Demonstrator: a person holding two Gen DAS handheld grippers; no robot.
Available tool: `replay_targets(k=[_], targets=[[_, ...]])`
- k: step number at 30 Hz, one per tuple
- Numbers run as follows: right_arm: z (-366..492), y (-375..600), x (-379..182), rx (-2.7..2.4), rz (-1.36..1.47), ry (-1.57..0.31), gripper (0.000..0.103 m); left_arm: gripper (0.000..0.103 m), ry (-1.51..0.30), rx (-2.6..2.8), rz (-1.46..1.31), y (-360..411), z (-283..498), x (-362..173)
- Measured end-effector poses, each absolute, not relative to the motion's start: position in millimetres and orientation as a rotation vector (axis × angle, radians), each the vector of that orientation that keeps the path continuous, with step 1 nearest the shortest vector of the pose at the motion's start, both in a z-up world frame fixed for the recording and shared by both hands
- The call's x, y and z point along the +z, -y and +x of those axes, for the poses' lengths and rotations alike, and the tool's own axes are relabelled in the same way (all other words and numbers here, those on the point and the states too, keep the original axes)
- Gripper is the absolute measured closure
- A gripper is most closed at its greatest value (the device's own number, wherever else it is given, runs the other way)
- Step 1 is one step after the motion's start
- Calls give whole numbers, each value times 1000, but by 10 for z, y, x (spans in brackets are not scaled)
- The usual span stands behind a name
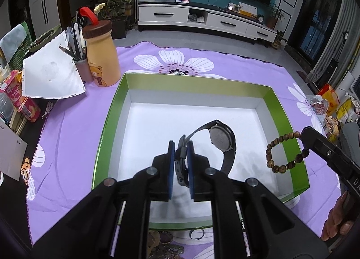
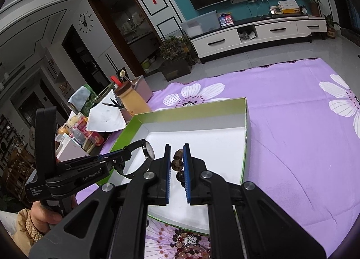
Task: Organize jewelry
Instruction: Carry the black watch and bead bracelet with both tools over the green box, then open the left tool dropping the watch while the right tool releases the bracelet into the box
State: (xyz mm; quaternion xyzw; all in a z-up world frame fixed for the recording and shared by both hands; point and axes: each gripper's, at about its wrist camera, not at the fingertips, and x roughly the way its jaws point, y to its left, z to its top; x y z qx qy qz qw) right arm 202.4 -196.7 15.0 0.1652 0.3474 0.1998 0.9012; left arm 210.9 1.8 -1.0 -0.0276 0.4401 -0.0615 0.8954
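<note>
Landmark: green-sided box [image 1: 281, 110] with white floor, on the purple flowered cloth [image 1: 74, 128].

Left gripper [image 1: 181, 146] — jaws nearly closed, pinching the strap of a black watch [image 1: 221, 138], which hangs above the box floor.

Right gripper [image 2: 176, 152] — jaws nearly closed on a brown bead bracelet [image 1: 284, 152], held over the box's right wall.

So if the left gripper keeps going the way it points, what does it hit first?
Probably the white floor of the green box. The left gripper, shut on the watch, angles down over it; nothing else lies ahead, though depth is unclear.
</note>
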Motion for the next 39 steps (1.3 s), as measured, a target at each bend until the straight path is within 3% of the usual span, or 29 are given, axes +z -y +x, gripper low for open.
replay_targets(k=[8,10,12,13,14,16,18,29,39], targets=[[2044,1939,100,389,309,-741,90,87,-915,-116,-40,26,2113,-25],[2035,1942,106,381,306,-744,78,81,-908,-111,-32,36,2104,-5],[2018,1946,113,380,303,-739,77,78,-896,-101,-20,34,2097,19],[2010,1945,118,375,298,-737,77,72,-890,-98,-19,29,2086,34],[1995,1945,125,372,293,-735,77,60,-886,-97,-23,17,2074,49],[1970,1952,135,373,290,-732,75,51,-874,-92,-23,-3,2042,84],[1936,1966,145,370,292,-730,70,49,-867,-88,-20,-16,2014,110],[1660,2050,209,327,294,-727,47,19,-821,-89,-22,-74,1710,308],[1292,2026,272,308,262,-738,40,8,-774,-118,-26,-101,1254,510]])
